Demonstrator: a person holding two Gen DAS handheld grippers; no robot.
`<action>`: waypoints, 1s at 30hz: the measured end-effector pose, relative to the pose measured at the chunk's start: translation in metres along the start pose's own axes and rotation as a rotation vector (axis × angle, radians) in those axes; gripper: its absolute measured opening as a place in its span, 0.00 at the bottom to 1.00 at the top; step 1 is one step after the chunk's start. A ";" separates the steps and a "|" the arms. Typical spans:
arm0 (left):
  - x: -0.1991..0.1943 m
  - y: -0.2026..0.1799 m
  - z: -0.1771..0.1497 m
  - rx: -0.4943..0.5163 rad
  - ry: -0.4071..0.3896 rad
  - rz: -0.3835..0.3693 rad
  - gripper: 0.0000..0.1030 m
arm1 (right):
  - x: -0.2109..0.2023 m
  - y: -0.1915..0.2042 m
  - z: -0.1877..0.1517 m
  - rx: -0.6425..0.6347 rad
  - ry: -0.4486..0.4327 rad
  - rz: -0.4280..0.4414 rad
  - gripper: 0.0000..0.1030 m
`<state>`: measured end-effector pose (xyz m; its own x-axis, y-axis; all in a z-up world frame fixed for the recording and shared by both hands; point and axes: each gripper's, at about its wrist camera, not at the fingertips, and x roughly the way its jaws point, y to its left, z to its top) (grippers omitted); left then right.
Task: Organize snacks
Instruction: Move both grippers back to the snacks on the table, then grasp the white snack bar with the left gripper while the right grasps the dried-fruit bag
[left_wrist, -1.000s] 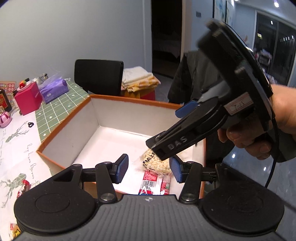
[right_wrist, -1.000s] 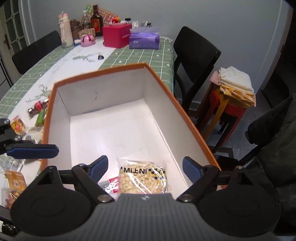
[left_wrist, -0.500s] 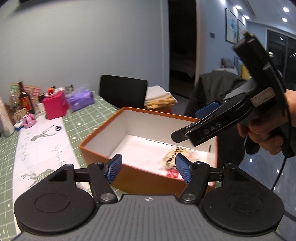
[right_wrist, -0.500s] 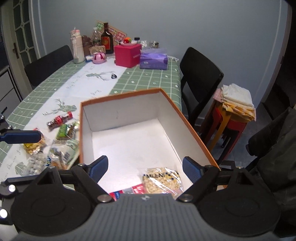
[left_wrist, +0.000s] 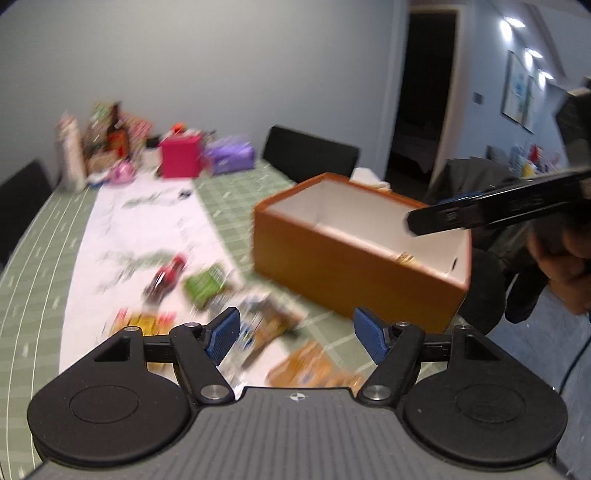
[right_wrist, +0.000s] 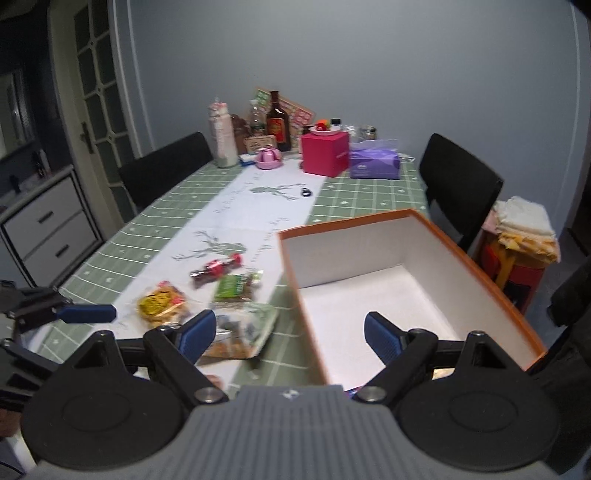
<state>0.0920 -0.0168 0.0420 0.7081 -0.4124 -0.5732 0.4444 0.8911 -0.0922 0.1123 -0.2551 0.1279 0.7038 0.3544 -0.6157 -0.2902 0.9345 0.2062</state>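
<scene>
The orange box (right_wrist: 413, 280) stands at the near right corner of the surface (right_wrist: 155, 221), its right wall along the surface's edge, beyond which a black chair (right_wrist: 458, 184) and a red stool with folded cloths (right_wrist: 524, 236) stand close. Left of the box, loose snack packets lie on the white runner: a red packet (right_wrist: 218, 267), a green packet (right_wrist: 236, 286), a yellow packet (right_wrist: 160, 302) and a clear bag (right_wrist: 243, 328), the last just beside the box's left wall. The runner beyond them is open up to the clutter at the far end, including a pink box (right_wrist: 325, 153) and a purple tissue pack (right_wrist: 373, 160). The left gripper (left_wrist: 295, 330) is released, its jaws having just been opening with nothing between them; it now looks over the blurred packets outside the box, whereas a second earlier it sat over the box interior. The right gripper (right_wrist: 290, 332) is spread wide and empty, straddling the box's left wall; it previously looked straight down at a nut packet on the box floor, now largely hidden behind the gripper body.
</scene>
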 end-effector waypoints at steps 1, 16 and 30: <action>-0.001 0.005 -0.005 -0.019 0.007 0.008 0.81 | 0.000 0.004 -0.006 0.013 -0.004 0.014 0.83; -0.004 0.056 -0.085 -0.268 0.112 0.076 0.81 | 0.022 0.055 -0.099 0.144 -0.035 -0.038 0.83; 0.014 0.038 -0.106 -0.268 0.152 0.102 0.81 | 0.048 0.079 -0.136 0.126 -0.003 -0.056 0.83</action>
<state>0.0609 0.0312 -0.0559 0.6424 -0.3038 -0.7036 0.2010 0.9527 -0.2279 0.0346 -0.1692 0.0110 0.7189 0.3015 -0.6264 -0.1666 0.9495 0.2658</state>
